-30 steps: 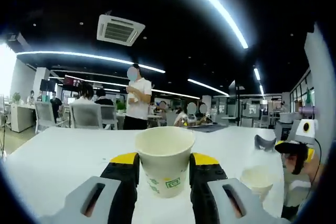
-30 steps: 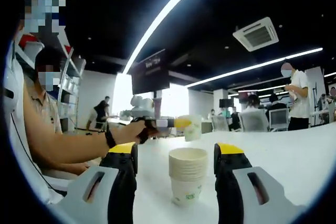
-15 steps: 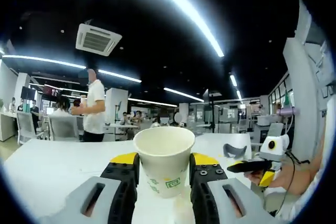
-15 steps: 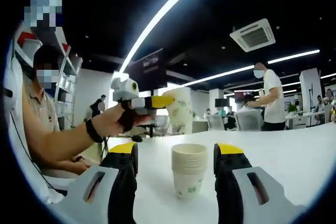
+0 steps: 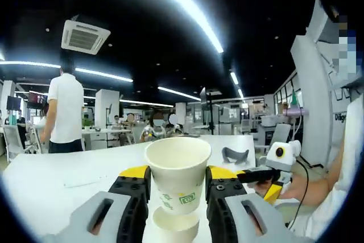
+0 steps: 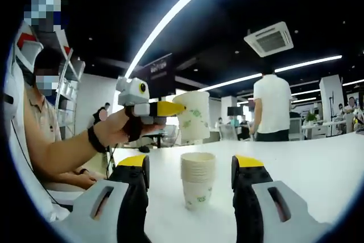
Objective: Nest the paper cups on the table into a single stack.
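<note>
My left gripper (image 5: 178, 172) is shut on a single white paper cup (image 5: 176, 177) with green print, held upright. Just below that cup the rim of the cup stack (image 5: 170, 221) shows between the jaws. In the right gripper view the stack (image 6: 197, 185) stands on the white table (image 6: 307, 169), out ahead between the jaws of my right gripper (image 6: 191, 163), which is open and touches nothing. The left gripper (image 6: 181, 111) comes in from the left there, holding its cup (image 6: 194, 116) a little above the stack. The right gripper (image 5: 251, 175) also reaches in from the right in the left gripper view.
A dark curved object (image 5: 235, 153) lies farther back on the table (image 5: 68, 169). A person in a white shirt (image 6: 272, 106) stands behind it, with desks, chairs and seated people around. The forearm (image 6: 62, 152) holding the left gripper spans the left side.
The left gripper has carried its cup across to a spot over the stack, whose rim now shows under the cup. The right gripper stays open in about the same place.
</note>
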Demonstrator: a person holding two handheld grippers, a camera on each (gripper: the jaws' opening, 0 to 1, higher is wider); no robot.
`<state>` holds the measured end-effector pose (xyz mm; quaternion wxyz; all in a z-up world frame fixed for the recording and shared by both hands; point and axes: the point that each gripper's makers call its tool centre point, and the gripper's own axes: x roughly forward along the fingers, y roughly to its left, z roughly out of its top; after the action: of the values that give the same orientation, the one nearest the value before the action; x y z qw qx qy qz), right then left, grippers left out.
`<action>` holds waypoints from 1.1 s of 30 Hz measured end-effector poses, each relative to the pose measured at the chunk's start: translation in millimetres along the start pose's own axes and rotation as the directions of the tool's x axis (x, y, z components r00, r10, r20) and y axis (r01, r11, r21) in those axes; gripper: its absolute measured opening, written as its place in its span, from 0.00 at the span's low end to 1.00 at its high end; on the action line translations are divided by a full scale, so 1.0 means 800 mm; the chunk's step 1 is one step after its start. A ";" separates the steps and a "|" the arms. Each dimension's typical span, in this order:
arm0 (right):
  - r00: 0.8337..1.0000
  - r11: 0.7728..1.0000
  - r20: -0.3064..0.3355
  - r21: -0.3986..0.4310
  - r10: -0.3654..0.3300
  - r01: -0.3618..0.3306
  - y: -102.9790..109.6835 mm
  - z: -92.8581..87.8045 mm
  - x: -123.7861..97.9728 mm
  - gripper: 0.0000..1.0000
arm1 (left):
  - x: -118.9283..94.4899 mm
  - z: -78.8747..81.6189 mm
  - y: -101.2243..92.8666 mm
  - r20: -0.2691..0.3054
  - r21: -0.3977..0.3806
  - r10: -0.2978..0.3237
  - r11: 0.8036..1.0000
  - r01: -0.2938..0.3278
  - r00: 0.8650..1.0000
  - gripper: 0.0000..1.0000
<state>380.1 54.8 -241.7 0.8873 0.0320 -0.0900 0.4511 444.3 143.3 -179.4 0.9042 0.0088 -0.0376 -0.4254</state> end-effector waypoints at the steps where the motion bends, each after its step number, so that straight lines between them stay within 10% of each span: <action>1: 1.000 1.000 -0.002 0.001 -0.002 0.002 -0.001 -0.001 0.000 0.61 | 0.002 -0.008 0.001 -0.022 0.013 0.009 1.000 -0.008 1.000 0.41; 11: 1.000 1.000 -0.003 0.002 0.000 0.000 0.001 -0.001 -0.002 0.61 | 0.012 -0.054 0.003 -0.077 0.028 0.030 0.999 -0.028 0.997 0.43; 15: 1.000 1.000 0.003 0.000 -0.002 0.002 0.001 0.001 -0.002 0.61 | 0.014 -0.081 0.007 -0.130 0.089 0.060 0.995 -0.048 0.990 0.75; 33: 1.000 1.000 -0.006 0.006 -0.006 0.006 0.002 -0.006 -0.004 0.61 | 0.010 -0.091 0.013 -0.120 -0.038 0.055 0.998 -0.060 0.991 0.51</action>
<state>378.0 54.0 -247.0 0.8889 0.0333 -0.0858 0.4488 463.3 142.7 -250.9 0.9166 0.0144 0.0250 -0.3987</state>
